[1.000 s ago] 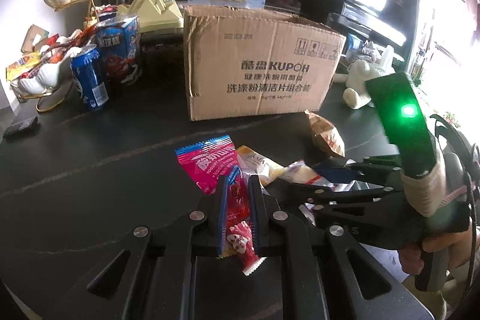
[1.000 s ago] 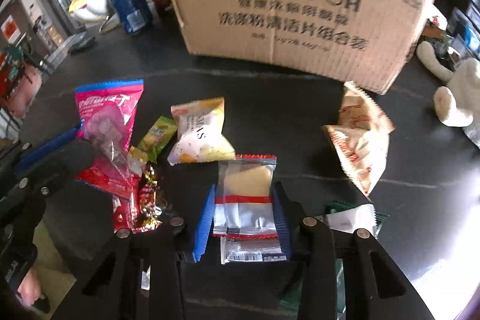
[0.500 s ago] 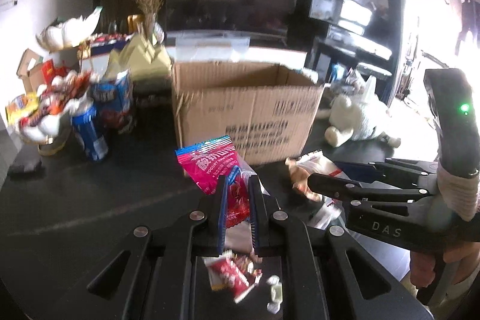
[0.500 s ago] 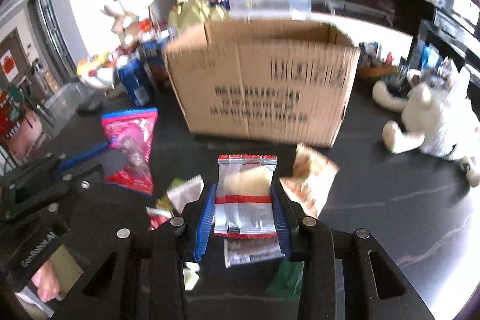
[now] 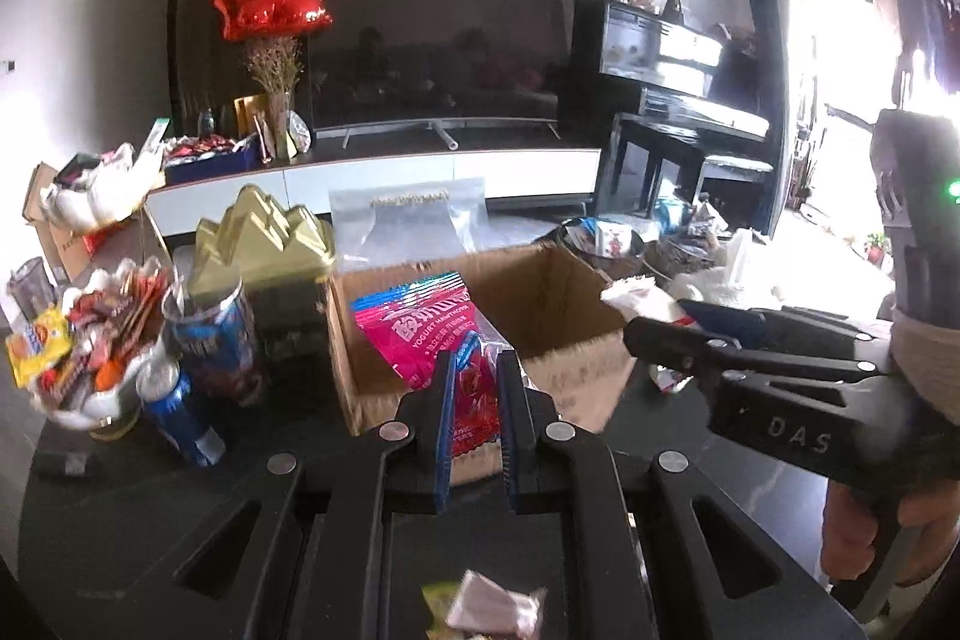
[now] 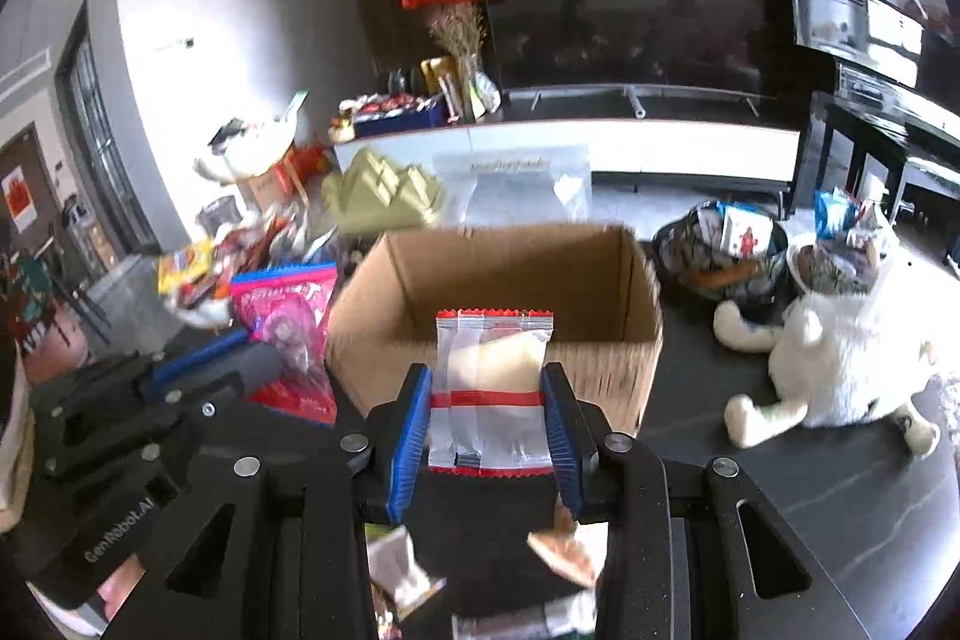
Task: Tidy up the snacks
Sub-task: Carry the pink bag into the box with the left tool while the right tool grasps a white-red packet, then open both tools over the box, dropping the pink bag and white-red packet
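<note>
Cardboard box (image 6: 498,280) looks empty; left gripper (image 5: 474,400) pinches a pink packet (image 5: 420,334), right gripper (image 6: 489,418) clamps a clear packet (image 6: 489,376); more snacks (image 6: 408,574) probably remain on the worktop (image 6: 810,490).

You are in a home living room. A large dark television (image 5: 438,46) stands on a low white media cabinet (image 5: 384,175), with red heart balloons (image 5: 270,7) and dried flowers beside it. An upright black piano (image 5: 672,64) sits to its right, small figurines line the top, and a white plush toy (image 6: 840,358) lies on the dark counter (image 6: 810,490) among snack bowls.
</note>
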`<state>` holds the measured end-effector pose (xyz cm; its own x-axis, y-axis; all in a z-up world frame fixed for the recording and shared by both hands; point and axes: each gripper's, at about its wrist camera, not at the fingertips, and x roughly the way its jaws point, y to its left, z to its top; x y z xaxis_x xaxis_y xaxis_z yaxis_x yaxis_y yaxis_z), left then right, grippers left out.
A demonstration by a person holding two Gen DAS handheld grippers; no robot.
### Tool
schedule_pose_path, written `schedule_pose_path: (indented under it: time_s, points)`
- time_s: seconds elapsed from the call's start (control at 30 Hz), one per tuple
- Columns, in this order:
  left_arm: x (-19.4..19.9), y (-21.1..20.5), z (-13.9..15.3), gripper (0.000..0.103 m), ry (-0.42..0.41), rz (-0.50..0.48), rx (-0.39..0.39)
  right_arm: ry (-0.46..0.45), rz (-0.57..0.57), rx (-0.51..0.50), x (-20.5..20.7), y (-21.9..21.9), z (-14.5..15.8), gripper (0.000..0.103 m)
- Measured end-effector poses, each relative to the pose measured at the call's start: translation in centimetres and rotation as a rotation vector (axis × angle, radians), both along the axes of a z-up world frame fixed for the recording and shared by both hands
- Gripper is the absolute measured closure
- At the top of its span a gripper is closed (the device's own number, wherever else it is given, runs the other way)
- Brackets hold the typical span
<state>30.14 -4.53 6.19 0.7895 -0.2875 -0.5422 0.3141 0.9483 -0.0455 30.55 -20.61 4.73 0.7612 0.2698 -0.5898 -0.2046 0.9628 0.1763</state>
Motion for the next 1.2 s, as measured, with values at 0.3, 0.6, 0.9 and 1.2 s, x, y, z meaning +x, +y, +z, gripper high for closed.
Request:
schedule_pose_path:
  time_s: [0.3, 0.6, 0.9, 1.2]
  points:
    - [6.3, -0.3, -0.2, 0.089, 0.064, -0.004, 0.008, 0.032, -0.005, 0.005, 5.8, 0.1, -0.1, 0.065]
    - [8.8, 0.3, -1.3, 0.055, 0.098, 0.071, 0.020, 0.058, -0.091, -0.029, 8.2, -0.9, -1.5, 0.045]
    - [3.3, 0.8, -1.2, 0.049, 0.122, 0.077, 0.021, 0.046, -0.096, -0.030, 2.6, -0.8, -1.6, 0.045]
    - [-3.7, 1.7, -1.2, 0.047, 0.072, 0.068, 0.033, 0.049, -0.066, 0.001, -3.7, 0.0, -2.2, 0.045]
